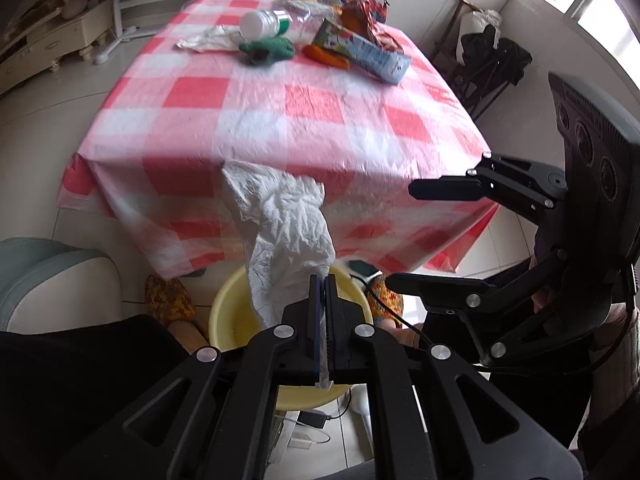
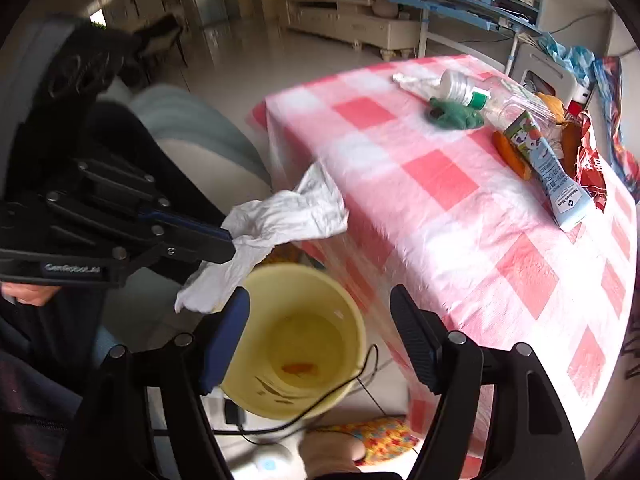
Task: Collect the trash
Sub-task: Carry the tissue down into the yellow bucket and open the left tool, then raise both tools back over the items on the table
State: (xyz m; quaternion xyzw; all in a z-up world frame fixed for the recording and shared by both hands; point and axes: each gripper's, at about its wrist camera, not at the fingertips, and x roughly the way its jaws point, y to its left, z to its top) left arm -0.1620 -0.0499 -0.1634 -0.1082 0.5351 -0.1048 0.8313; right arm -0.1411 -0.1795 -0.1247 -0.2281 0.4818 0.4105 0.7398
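My left gripper (image 1: pixel 323 280) is shut on a crumpled white tissue (image 1: pixel 280 224) and holds it above a yellow bucket (image 1: pixel 224 312) on the floor, by the table's near edge. In the right wrist view the left gripper (image 2: pixel 230 242) grips the tissue (image 2: pixel 280 220) over the bucket (image 2: pixel 352 312), which has an orange scrap inside. My right gripper (image 2: pixel 320 320) is open and empty above the bucket; it also shows in the left wrist view (image 1: pixel 404 236). More trash lies at the far end of the table: a white tissue (image 1: pixel 208 40), a plastic bottle (image 1: pixel 280 22), a carton (image 1: pixel 368 52).
The table has a red-and-white checked cloth (image 1: pixel 280 120). A green cloth toy (image 1: pixel 268 50) and an orange carrot-like piece (image 1: pixel 326 56) lie by the trash. A pale chair (image 1: pixel 52 280) stands left of the bucket. Cables and feet in slippers (image 2: pixel 372 436) are near it.
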